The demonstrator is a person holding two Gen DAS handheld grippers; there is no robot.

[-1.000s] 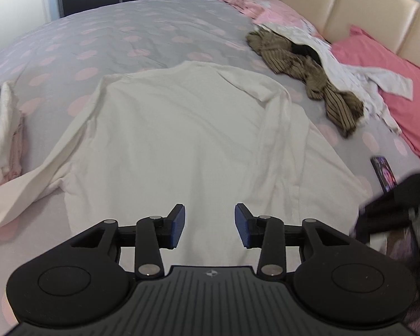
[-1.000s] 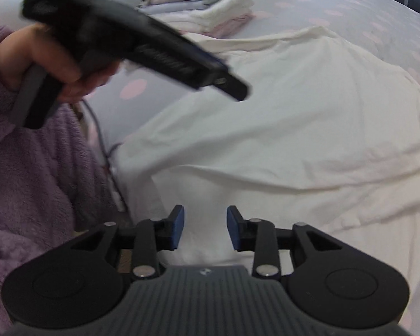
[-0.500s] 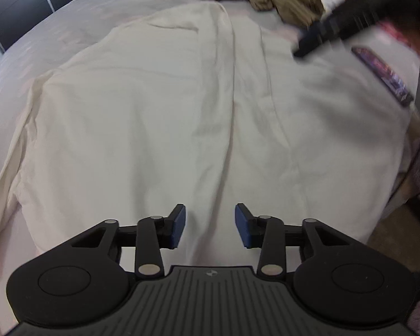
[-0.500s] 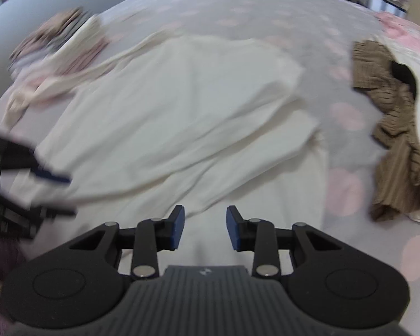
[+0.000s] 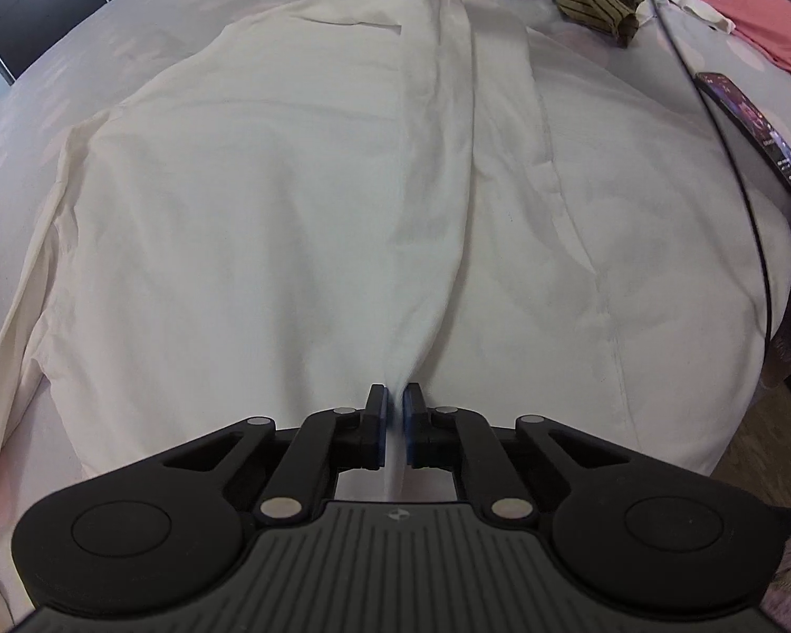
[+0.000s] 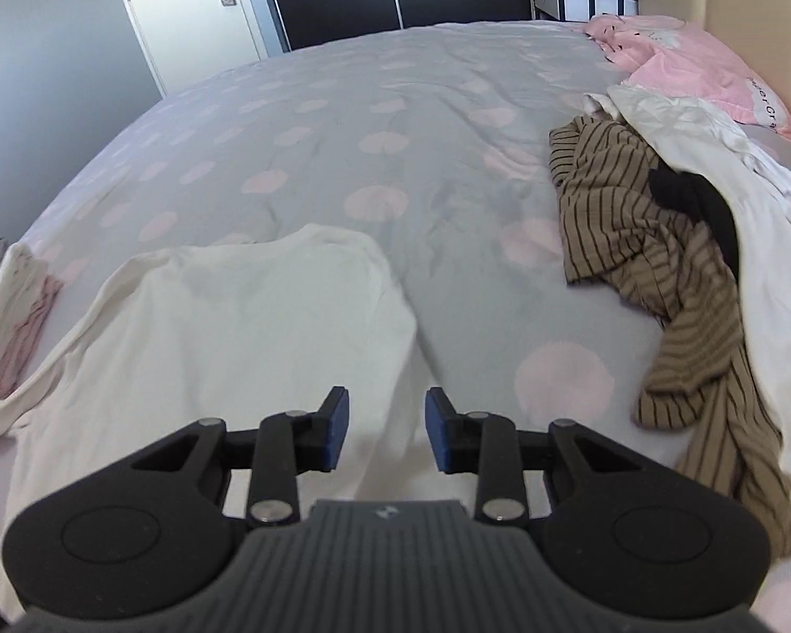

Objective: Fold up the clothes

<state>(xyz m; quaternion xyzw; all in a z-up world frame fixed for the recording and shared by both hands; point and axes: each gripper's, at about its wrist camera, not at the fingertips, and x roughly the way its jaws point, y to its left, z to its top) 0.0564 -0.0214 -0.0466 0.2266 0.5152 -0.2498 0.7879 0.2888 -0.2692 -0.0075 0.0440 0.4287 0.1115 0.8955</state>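
Left gripper (image 5: 394,411) pinched near hem of cream shirt (image 5: 290,200), jaws just closed. Right gripper (image 6: 386,430) hovered part-open, empty, lower centre. Thin pinch might slip, dragging shirt crooked across bed (image 6: 343,105).

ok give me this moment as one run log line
step: fold shirt | left gripper: just closed, pinching shirt hem | right gripper: open, over shirt's far edge, holding nothing | striped top: unfolded
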